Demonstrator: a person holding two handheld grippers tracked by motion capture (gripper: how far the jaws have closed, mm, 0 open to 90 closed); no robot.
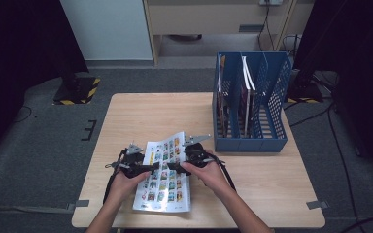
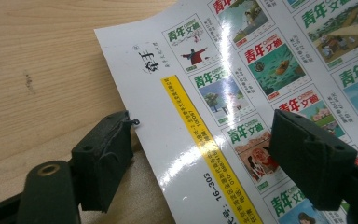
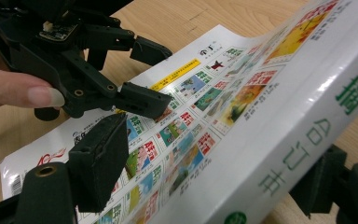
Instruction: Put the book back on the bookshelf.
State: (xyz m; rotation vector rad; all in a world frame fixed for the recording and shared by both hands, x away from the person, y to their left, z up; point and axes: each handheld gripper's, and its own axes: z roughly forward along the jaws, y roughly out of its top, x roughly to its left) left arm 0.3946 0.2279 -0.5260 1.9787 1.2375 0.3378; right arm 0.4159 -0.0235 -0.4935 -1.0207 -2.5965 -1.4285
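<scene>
- Two hand-held grippers work at one magazine [image 1: 164, 174] near the front edge of the tabletop [image 1: 141, 111].
- Left hand-held gripper [image 1: 151, 168]: jaws apart, straddling the cover's left edge, one below and one above, not pressing.
- Right hand-held gripper [image 1: 171, 166]: jaws apart around the thick spine side, which is lifted; whether the pads press, I cannot tell.
- Long axis runs away from the person, tilted slightly right.
- Glossy white cover shows rows of small colourful pictures and a yellow strip.
- One blue file rack [image 1: 252, 104] stands behind, holding a few magazines.
</scene>
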